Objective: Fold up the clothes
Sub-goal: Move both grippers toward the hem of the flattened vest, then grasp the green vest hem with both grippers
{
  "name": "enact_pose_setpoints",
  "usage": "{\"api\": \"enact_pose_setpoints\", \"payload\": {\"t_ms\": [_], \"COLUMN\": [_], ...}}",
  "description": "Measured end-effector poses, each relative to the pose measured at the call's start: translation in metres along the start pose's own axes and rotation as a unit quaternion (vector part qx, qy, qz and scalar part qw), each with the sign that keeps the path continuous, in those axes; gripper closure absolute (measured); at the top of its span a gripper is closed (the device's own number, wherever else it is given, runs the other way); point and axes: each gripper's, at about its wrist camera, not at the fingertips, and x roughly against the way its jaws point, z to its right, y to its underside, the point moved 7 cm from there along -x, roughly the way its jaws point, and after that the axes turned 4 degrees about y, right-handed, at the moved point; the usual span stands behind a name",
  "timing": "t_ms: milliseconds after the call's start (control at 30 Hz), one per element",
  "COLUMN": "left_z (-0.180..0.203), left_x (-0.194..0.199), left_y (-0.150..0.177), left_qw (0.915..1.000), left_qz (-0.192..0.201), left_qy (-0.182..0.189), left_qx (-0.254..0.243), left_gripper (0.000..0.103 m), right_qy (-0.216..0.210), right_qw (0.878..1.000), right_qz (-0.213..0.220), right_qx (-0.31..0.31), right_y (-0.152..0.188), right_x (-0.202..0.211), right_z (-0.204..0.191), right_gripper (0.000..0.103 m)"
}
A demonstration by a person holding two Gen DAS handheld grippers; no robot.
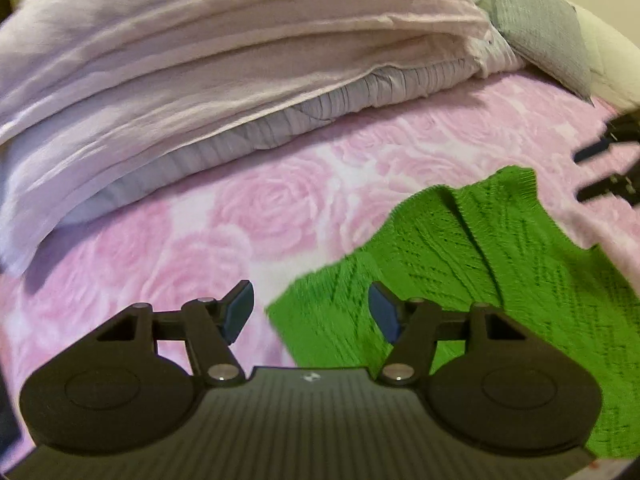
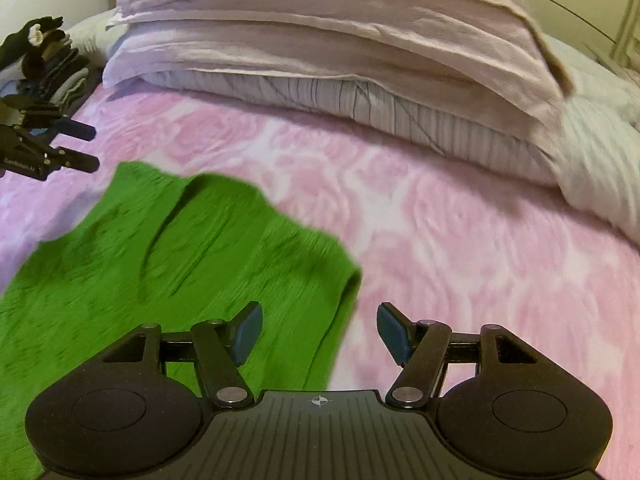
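Observation:
A bright green knitted garment (image 1: 480,256) lies spread on the pink rose-patterned bedspread (image 1: 224,216). My left gripper (image 1: 311,314) hovers open over the garment's left edge, nothing between its blue pads. In the right wrist view the same green garment (image 2: 168,256) fills the lower left, and my right gripper (image 2: 319,332) hangs open just above its right edge. Each view catches the other gripper: the right gripper (image 1: 600,170) at the far right edge, the left gripper (image 2: 86,148) at the far left edge, both open above the bedspread (image 2: 460,248).
A folded lilac duvet (image 1: 224,64) with a striped pillow (image 2: 360,100) under it lies across the back of the bed. A grey cushion (image 1: 540,28) sits at the back right. A stack of folded dark clothes (image 2: 48,64) rests at the far left.

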Motion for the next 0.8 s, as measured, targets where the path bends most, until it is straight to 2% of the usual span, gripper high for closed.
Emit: {"api": "enact_pose_setpoints", "payload": {"t_ms": [133,233,267,300,333,400,433,533,633,733,800], "left_z": [-0.011,-0.020,-0.021,-0.021,-0.020,-0.014,-0.011,0.004,0.022,0.058,0.090], "left_x": [-0.043,-0.065,-0.068,-0.070,-0.071,-0.066,-0.061,-0.021,0.049,0.119,0.160], "left_y": [0.005,0.016,0.018,0.018,0.017,0.016,0.015,0.015,0.028,0.065,0.105], "left_qw": [0.9990,0.9978,0.9976,0.9975,0.9974,0.9979,0.9984,0.9996,0.9964,0.9950,0.9958], "left_qz": [-0.040,-0.065,-0.067,-0.064,-0.062,-0.054,-0.047,-0.002,0.056,0.072,0.054], "left_qy": [0.011,0.008,0.014,0.027,0.033,0.034,0.029,0.022,0.038,0.040,0.036], "left_qx": [-0.017,-0.010,-0.002,0.009,0.015,0.014,0.012,0.017,0.052,0.057,0.065], "left_gripper": [0.044,0.052,0.057,0.068,0.072,0.096,0.096,0.096,0.097,0.097,0.097], "right_qy": [-0.025,-0.041,-0.045,-0.054,-0.061,-0.057,-0.052,-0.030,-0.017,-0.005,-0.009], "right_qw": [1.000,0.999,0.999,0.998,0.998,0.998,0.998,0.996,0.989,0.984,0.986], "right_qz": [-0.001,-0.007,-0.008,-0.009,-0.011,0.002,0.025,0.081,0.147,0.172,0.161], "right_qx": [-0.004,-0.023,-0.026,-0.028,-0.028,-0.017,-0.006,0.010,0.028,0.047,0.053], "right_y": [-0.022,-0.027,-0.028,-0.028,-0.026,-0.024,-0.023,-0.012,0.016,0.063,0.098], "right_x": [-0.044,-0.068,-0.074,-0.079,-0.082,-0.078,-0.069,-0.022,0.052,0.120,0.150], "right_z": [0.014,0.019,0.020,0.019,0.018,0.016,0.013,0.003,-0.017,-0.045,-0.068], "right_gripper": [0.042,0.044,0.049,0.077,0.096,0.096,0.097,0.097,0.097,0.097,0.097]}}
